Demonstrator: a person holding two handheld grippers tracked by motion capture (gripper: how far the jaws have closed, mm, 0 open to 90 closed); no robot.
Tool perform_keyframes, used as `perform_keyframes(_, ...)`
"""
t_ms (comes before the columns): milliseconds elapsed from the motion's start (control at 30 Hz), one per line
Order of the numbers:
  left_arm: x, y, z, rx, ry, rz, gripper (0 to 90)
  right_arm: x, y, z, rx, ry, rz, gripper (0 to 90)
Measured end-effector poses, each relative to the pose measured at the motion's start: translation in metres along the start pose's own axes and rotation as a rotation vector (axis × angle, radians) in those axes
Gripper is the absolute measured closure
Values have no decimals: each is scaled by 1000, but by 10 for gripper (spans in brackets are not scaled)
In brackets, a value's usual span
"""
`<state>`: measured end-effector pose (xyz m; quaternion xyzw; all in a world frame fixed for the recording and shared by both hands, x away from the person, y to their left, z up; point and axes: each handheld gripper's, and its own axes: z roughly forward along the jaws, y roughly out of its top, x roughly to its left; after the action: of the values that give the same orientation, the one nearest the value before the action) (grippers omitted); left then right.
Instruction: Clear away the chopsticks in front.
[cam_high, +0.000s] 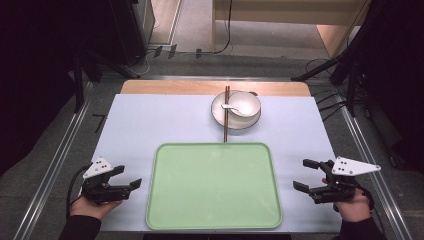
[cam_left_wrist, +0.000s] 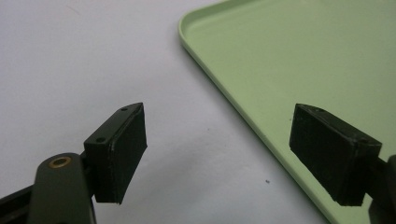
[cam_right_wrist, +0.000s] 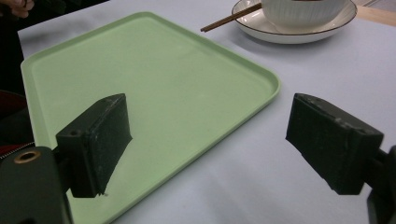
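Observation:
A pale green tray (cam_high: 214, 220) lies empty at the front middle of the white table. Behind it a white bowl (cam_high: 239, 105) with a white spoon (cam_high: 233, 108) stands on a plate (cam_high: 218, 119), and brown chopsticks (cam_high: 226, 117) lie across the plate's left side. My left gripper (cam_high: 127, 179) rests left of the tray, open and holding nothing (cam_left_wrist: 224, 154), its jaws straddling the tray's rim (cam_left_wrist: 219, 88). My right gripper (cam_high: 306, 175) is right of the tray, open and holding nothing (cam_right_wrist: 210, 149), over the tray's corner (cam_right_wrist: 266, 77). The bowl (cam_right_wrist: 303, 11) and chopsticks (cam_right_wrist: 231, 17) lie beyond it.
Bare wood (cam_high: 150, 87) shows along the table's far edge. Metal rails (cam_high: 55, 160) run down both sides of the table, and dark stands and cables sit on the floor beyond it.

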<state>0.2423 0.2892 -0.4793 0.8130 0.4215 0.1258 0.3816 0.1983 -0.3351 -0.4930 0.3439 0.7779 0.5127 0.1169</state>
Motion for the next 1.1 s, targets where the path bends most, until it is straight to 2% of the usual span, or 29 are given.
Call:
perform_keyframes(33, 0, 1, -1, -3, -14, -21, 193, 0, 0, 0, 3, -2, -3, 141)
perform_keyframes(200, -2, 2, -1, 6, -4, -2, 211, 0, 0, 0, 4, -7, -5, 141)
perform_keyframes(333, -2, 1, -2, -18, -25, -3, 247, 1, 0, 0, 7, -4, -8, 142)
perform_keyframes(367, -2, 1, -2, -31, -44, -4, 295, 1, 0, 1, 7, -3, -7, 142)
perform_keyframes(467, -3, 1, -4, -45, -38, 9, 313, 1, 0, 0, 5, 1, -8, 142)
perform_keyframes(533, -4, 1, -5, -52, -51, 10, 336, 2, 0, 0, 4, 1, -11, 142)
perform_keyframes(633, -3, -1, -4, -36, -57, -3, 394, 2, 1, 0, 0, -7, -11, 153)
perform_keyframes(867, -3, -1, -4, -34, -75, -25, 393, 0, 2, -3, -4, -10, 6, 169)
perform_keyframes(900, -2, -1, -3, -18, -75, -50, 393, 0, 2, -3, -1, -10, 4, 168)
perform_keyframes(1100, 0, -1, -2, 0, -70, -71, 355, 0, 2, -2, 15, -6, 14, 169)
